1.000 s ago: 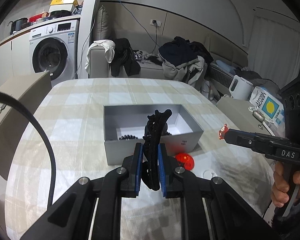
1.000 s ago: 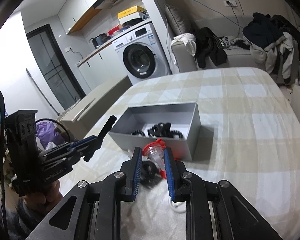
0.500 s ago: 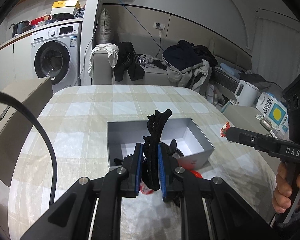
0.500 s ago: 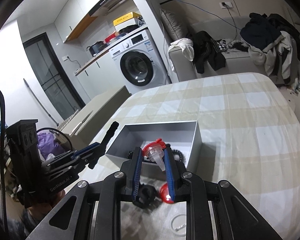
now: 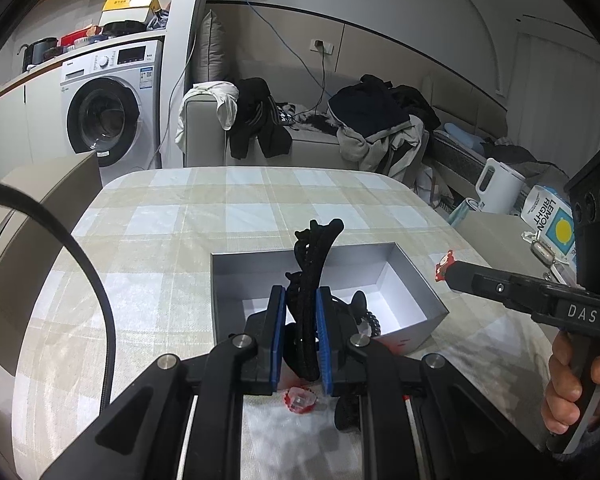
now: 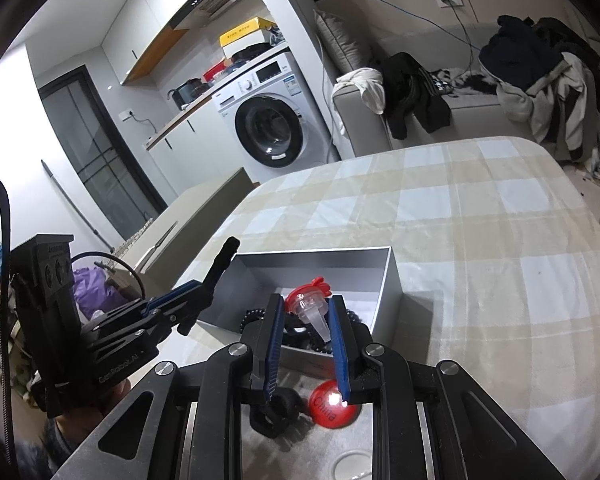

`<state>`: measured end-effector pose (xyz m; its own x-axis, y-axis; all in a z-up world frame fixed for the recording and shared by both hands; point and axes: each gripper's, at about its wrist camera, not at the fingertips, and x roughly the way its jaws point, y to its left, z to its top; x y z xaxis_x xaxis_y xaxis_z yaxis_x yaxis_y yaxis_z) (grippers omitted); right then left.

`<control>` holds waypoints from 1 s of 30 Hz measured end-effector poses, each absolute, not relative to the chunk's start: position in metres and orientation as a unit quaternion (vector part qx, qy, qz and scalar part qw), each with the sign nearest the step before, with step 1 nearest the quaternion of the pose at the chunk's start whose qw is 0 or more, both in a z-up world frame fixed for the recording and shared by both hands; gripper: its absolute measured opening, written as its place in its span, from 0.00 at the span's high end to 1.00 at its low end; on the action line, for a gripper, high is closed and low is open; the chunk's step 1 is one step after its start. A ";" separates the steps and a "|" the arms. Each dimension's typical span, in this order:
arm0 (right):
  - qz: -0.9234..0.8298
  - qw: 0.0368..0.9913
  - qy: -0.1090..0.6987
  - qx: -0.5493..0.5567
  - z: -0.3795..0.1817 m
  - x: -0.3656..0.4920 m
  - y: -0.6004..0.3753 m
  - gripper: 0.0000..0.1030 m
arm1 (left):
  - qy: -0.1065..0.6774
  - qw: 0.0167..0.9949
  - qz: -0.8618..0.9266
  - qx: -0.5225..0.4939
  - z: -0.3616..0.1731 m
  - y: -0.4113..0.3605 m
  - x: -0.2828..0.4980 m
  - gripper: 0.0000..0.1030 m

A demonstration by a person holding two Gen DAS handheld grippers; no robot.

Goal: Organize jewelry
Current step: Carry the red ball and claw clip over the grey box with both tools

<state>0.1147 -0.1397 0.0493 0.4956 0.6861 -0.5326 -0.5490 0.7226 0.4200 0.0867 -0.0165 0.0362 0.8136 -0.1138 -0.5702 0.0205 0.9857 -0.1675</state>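
A grey open box (image 5: 428, 304) stands on the checked table; it also shows in the right wrist view (image 6: 392, 280), with black beaded pieces (image 6: 252, 314) inside. My left gripper (image 5: 301, 300) is shut on a black corded bracelet (image 5: 314, 256) and holds it above the box's near edge. My right gripper (image 6: 305, 316) is shut on a red and clear plastic ring (image 6: 308, 300), above the box's near wall. The right gripper's tip with the red piece shows in the left wrist view (image 5: 444, 268), right of the box.
A red round badge (image 6: 332, 404), a black ring-shaped piece (image 6: 276, 412) and a white ring (image 6: 350, 462) lie on the table in front of the box. A red and clear piece (image 5: 300, 400) lies below my left gripper. A sofa with clothes (image 5: 300, 128) stands beyond the table.
Both grippers have risen and moved forward over the box with their pieces still held. The box now sits lower and closer in both views.
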 end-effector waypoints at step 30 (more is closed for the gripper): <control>0.352 0.853 0.375 0.087 0.033 0.132 -0.123 0.79 | 0.329 0.941 -0.032 -0.071 0.021 -0.013 0.111 0.90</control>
